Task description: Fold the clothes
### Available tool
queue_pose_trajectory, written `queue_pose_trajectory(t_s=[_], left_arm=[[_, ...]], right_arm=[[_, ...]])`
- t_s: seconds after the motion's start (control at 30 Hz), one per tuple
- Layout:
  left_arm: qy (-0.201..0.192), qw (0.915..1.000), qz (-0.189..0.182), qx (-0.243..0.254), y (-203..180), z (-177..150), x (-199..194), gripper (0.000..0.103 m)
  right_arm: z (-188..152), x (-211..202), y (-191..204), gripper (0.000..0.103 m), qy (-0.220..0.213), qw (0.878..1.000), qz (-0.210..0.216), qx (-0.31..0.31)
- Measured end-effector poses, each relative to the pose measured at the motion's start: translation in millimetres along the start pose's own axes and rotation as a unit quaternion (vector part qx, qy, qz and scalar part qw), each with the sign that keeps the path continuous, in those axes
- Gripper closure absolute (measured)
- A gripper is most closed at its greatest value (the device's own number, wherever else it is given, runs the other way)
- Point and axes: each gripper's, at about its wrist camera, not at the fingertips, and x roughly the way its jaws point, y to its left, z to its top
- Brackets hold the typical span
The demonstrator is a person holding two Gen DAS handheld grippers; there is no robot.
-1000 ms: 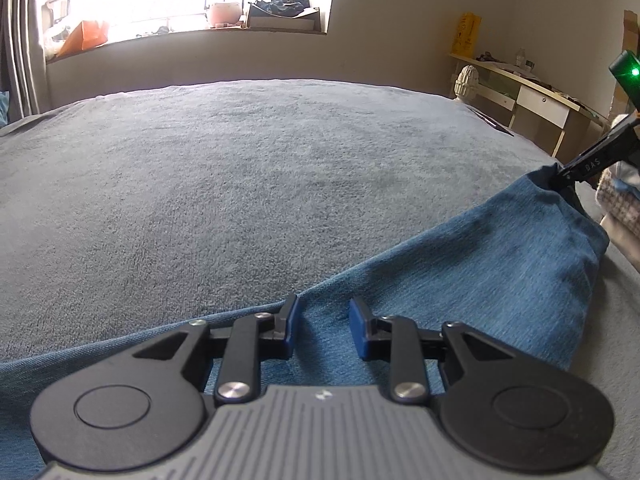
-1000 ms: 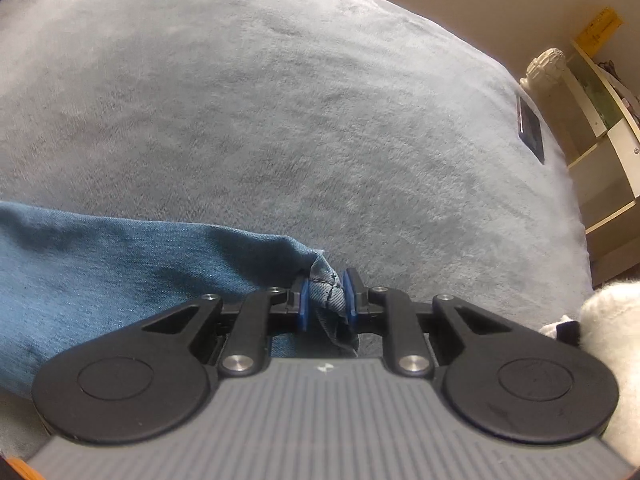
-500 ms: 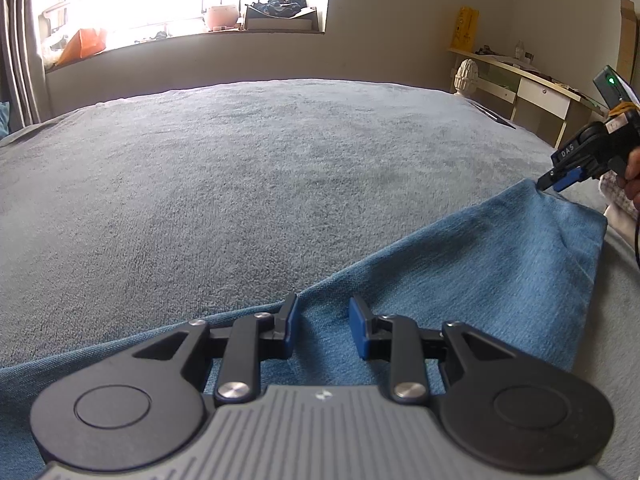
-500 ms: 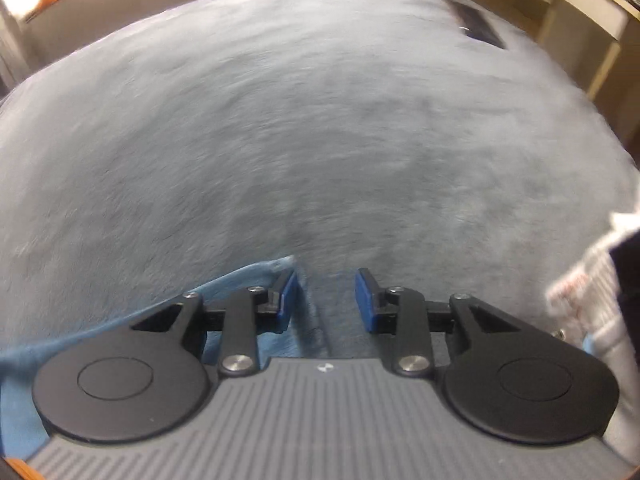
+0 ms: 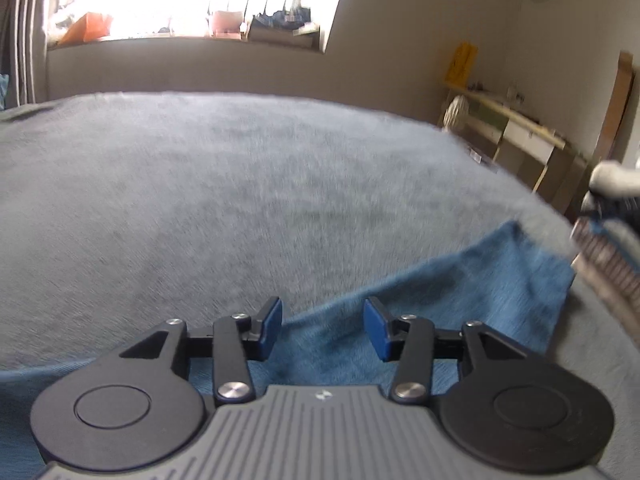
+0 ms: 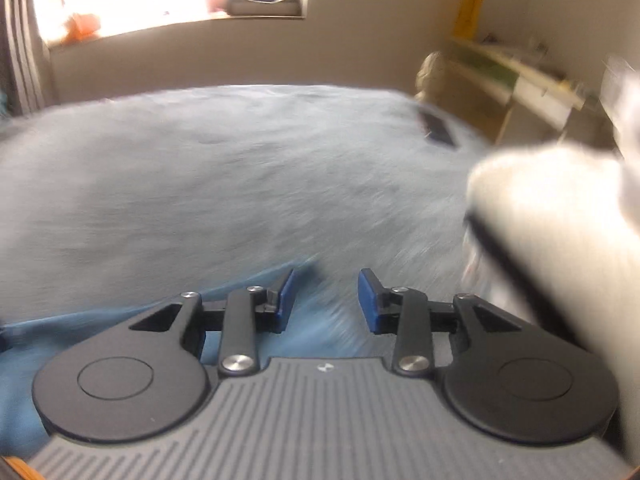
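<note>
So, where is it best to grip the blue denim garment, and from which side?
Probably at the far corner of the blue denim garment. The cloth lies flat on the grey blanket, so only edges offer purchase; that corner juts out, letting one finger slide under from the right, beyond the hem.

Jeans (image 5: 460, 280) lie on the bed (image 5: 240, 200), desk (image 5: 520, 136) beyond

Grey blanket (image 5: 224, 208), bright cluttered window sill (image 5: 184, 36), wooden desk (image 5: 516, 128), yellow box (image 5: 460, 65).
</note>
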Motion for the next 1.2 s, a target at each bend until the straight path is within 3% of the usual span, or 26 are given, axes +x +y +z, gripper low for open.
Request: queue_pose_trajectory(t_s=[0.1,0.2,0.27,0.37,0.53,0.6,0.7,0.77,0.83,0.97,1.2], left_arm=[[-0.019,0.9997,-0.01,0.01,7.0,5.6,-30.5,0.049],[-0.011,0.9997,-0.016,0.016,17.9,3.3,-62.5,0.049],[-0.004,0.9995,-0.019,0.024,24.6,-2.1,-85.1,0.049],[0.013,0.9976,-0.008,0.067,23.1,-19.2,-115.4,0.049],[0.05,0.9931,0.0,0.106,8.6,-57.6,-145.1,0.049],[0.061,0.993,-0.005,0.101,4.6,-70.3,-146.7,0.049],[0.066,0.9907,-0.003,0.119,-2.1,-81.3,-142.1,0.05],[0.069,0.9879,0.002,0.139,-6.2,-87.2,-137.9,0.05],[0.076,0.9843,0.008,0.159,-9.9,-91.4,-132.7,0.053],[0.08,0.9734,0.014,0.215,-21.7,-100.3,-127.0,0.054],[0.069,0.954,0.035,0.29,-35.8,-113.2,-118.5,0.059]], right_arm=[[-29.3,-22.9,3.9,0.064,0.052,0.994,0.081,0.052],[-62.2,-33.3,20.5,0.06,0.103,0.981,0.148,0.075],[-80.2,-37.0,34.2,0.047,0.129,0.972,0.182,0.077],[-94.6,-36.5,52.4,0.042,0.157,0.96,0.219,0.071],[-96.6,-32.2,57.9,0.04,0.177,0.939,0.259,0.142],[-95.3,-34.9,62.1,0.038,0.179,0.933,0.265,0.167],[-92.9,-38.1,66.1,0.027,0.176,0.924,0.279,0.195],[-91.9,-42.7,68.5,0.018,0.172,0.926,0.273,0.194],[-92.2,-46.8,69.9,0.017,0.169,0.93,0.262,0.192],[-98.2,-46.7,63.5,0.006,0.181,0.93,0.235,0.219],[-106.1,-35.6,61.2,0.001,0.208,0.928,0.192,0.243]])
